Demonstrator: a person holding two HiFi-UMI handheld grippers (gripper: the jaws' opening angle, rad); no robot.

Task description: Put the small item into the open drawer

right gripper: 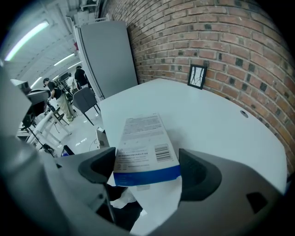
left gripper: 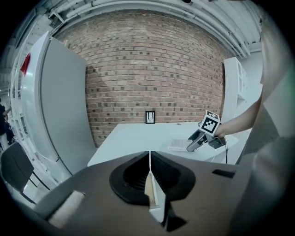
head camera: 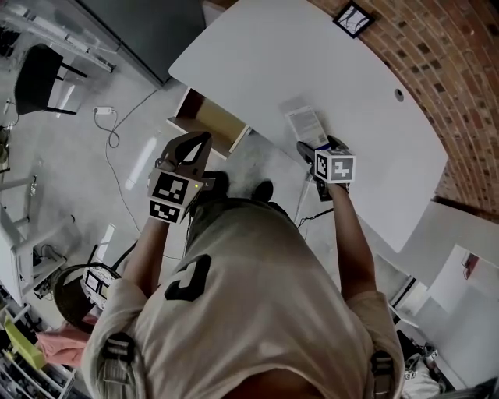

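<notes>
White table (head camera: 374, 132): large, rounded edges, set against brick wall (head camera: 460, 86). Most of the top is seen bare.

Drawer (head camera: 212, 118): seen pulled out from under the table's edge in the head view, pale wooden inside exposed, on the person's left side.

Left gripper (head camera: 203, 140): held off the table in the air, just beside the drawer's near side and above the floor. In the left gripper view, the left gripper (left gripper: 150, 154) is seen with its jaws pressed fully together, only a thin seam left between them. Nothing is held and nothing is touched.

Right gripper (head camera: 306, 148): held low over the table's near edge, well apart from the drawer. In the right gripper view, the right gripper (right gripper: 145, 168) is seen with its jaws spread wide. The near end of the small box (right gripper: 143, 143) is bracketed between them, its side edges lying right at the inner faces of the jaws. Whether the pads press on the box cannot be told. No clamping is evident.

Small box (head camera: 306, 125): white, with printed text, a barcode and a blue band at its near end. It is laid flat on the table close to the near edge, outside the drawer.

Picture frame (head camera: 352, 19): small, dark-rimmed, stood upright at the table's far side against the brick wall.
</notes>
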